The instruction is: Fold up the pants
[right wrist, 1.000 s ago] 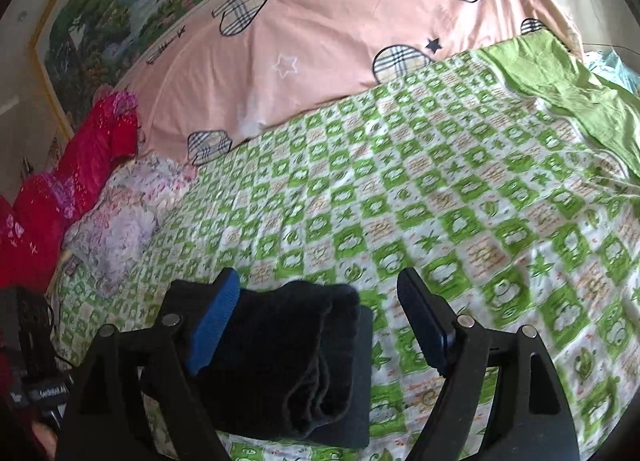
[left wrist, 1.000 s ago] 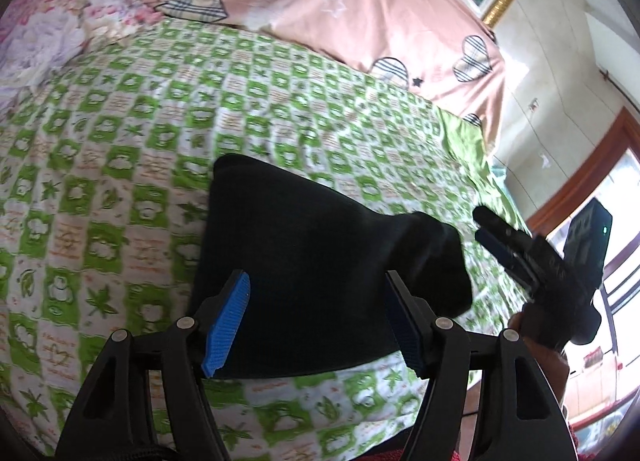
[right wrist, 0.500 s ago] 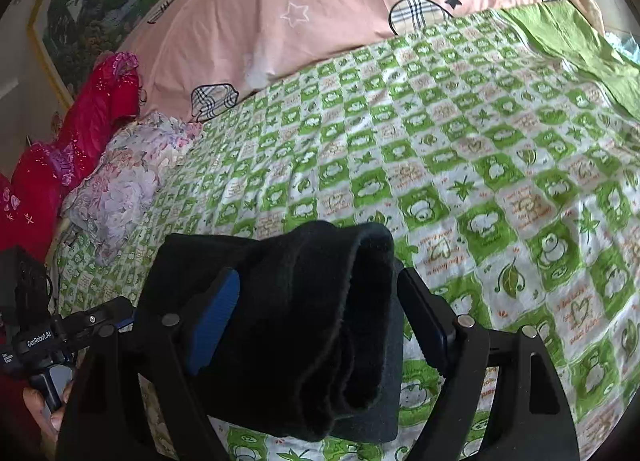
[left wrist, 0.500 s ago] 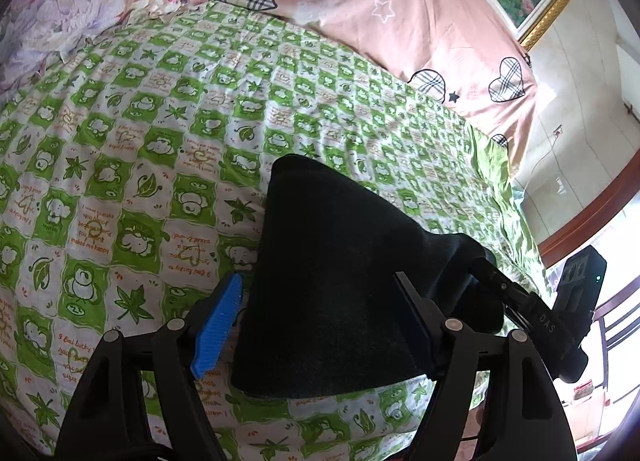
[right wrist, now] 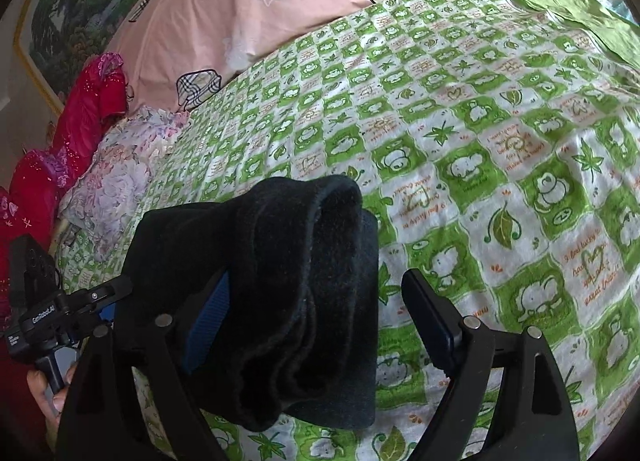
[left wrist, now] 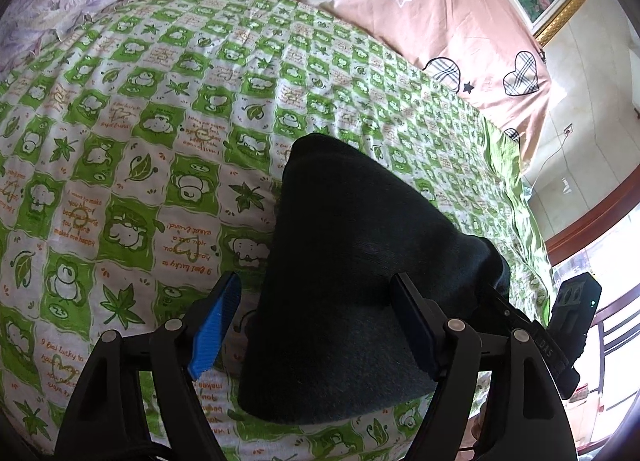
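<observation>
1. Pants [left wrist: 352, 281], black and fleecy-looking, are seen folded into a thick bundle on the bed [left wrist: 132, 149], lying between the two grippers; several soft layers are shown at the open end in the right wrist view [right wrist: 288, 301].
2. The fabric is judged soft, limp and light, with a napped surface unlikely to slip; it would be best taken at the thick layered edge, so that all plies are caught together.
3. The left gripper [left wrist: 320, 325] is held wide apart, its blue-padded fingers straddling the bundle without pinching it.
4. The right gripper [right wrist: 320, 325] is likewise spread, one finger partly hidden behind the cloth; no clamping is seen.
5. The sheet is a thin, slightly wrinkled green-and-white check print; a smooth pink quilt [right wrist: 280, 9] with plaid hearts lies beyond.
</observation>
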### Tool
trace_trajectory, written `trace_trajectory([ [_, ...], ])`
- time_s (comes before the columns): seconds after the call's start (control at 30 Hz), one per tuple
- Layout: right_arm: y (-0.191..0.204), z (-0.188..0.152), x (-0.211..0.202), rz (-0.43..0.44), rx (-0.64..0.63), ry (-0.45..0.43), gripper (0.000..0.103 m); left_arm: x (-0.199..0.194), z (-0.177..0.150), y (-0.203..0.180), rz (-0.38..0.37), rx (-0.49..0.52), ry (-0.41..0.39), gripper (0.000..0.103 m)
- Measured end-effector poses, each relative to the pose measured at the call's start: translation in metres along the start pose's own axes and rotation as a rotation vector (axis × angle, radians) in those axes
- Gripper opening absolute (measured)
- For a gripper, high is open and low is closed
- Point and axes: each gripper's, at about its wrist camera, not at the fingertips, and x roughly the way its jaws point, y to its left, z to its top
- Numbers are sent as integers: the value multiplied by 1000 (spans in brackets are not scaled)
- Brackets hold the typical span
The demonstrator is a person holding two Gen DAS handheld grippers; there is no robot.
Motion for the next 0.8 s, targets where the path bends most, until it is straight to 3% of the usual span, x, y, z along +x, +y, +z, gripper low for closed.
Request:
trace_trajectory([
  [0.5, -19, -10, -1, 144, 111, 33, 87, 14, 4, 1, -1, -5, 21, 79],
  [0.67, -19, -15, 1, 137, 88, 33, 85, 26, 7, 6, -1, -17, 38, 81],
  [0.8, -17, -15, 5, 150, 76, 39, 77, 32, 7, 6, 14, -4, 39, 80],
])
